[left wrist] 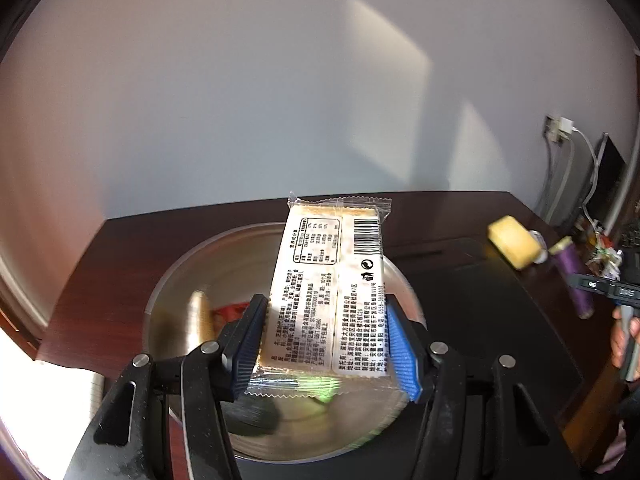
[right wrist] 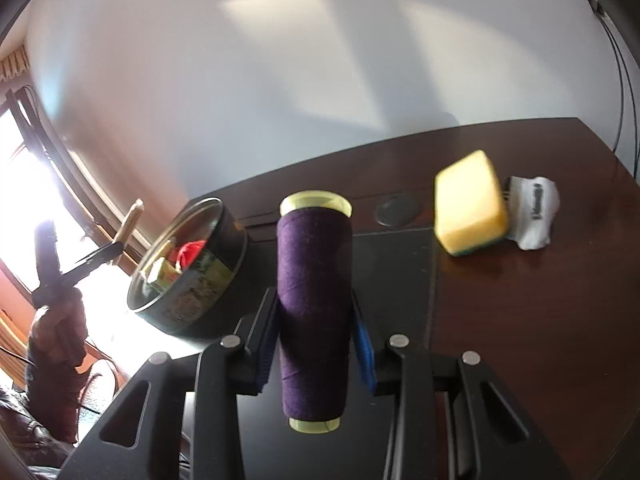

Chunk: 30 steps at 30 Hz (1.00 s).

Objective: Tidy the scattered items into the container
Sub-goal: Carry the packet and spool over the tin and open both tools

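Observation:
My left gripper [left wrist: 326,344] is shut on a clear-wrapped cracker packet [left wrist: 328,288], label side up, held above the round metal tin [left wrist: 176,280]. The tin holds a red item [left wrist: 228,312] and other blurred pieces. My right gripper [right wrist: 314,344] is shut on a purple thread spool [right wrist: 314,300] with yellow end caps, held above the black mat [right wrist: 396,256]. The tin [right wrist: 216,280] lies to its left in the right wrist view. The spool [left wrist: 576,284] also shows at the right in the left wrist view.
A yellow sponge [right wrist: 470,208] and a white crumpled item [right wrist: 534,212] lie on the dark wooden table [right wrist: 560,300] at the back right. The sponge [left wrist: 514,242] shows in the left wrist view too. A wall stands behind the table; cables hang at the right.

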Tool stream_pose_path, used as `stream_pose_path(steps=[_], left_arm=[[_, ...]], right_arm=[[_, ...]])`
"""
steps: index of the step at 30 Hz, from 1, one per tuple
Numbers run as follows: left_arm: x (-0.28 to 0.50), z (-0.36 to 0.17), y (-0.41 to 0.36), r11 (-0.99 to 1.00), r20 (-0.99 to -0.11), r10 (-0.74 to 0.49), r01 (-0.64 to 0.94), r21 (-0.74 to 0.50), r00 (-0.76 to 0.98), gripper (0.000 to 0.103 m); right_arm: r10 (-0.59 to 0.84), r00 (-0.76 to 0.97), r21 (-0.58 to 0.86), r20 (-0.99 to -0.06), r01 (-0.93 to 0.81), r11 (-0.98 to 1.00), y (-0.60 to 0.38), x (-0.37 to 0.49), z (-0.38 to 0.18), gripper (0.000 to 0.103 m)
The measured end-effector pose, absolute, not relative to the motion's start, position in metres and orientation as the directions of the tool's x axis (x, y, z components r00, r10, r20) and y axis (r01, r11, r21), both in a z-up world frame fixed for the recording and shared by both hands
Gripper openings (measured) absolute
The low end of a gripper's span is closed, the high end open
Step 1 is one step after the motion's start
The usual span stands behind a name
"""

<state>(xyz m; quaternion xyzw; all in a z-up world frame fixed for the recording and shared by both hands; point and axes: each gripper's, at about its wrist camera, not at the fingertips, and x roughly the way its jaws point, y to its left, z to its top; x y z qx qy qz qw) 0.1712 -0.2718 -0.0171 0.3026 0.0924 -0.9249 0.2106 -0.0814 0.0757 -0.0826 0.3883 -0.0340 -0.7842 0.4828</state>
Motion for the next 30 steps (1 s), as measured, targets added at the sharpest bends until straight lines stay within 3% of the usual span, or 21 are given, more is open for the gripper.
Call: stream_pose_path(steps=[14,30], left_arm=[[0.141,-0.064,-0.323,-0.850,-0.695,-0.373,0.526,-0.010,-0.615,0.059],[0.162,-0.056,-0.312,-0.851,-0.647,-0.326,0.513,-0.117,-0.689,0.059]], right_arm=[[-0.794,-0.192,0.433,-0.577,0.752,-0.497,0.050,-0.063,-0.081,0.034],[-0.813,-0.069,0.392,-0.577,0.850,-0.351,-0.097,-0.060,-0.051,0.034]])
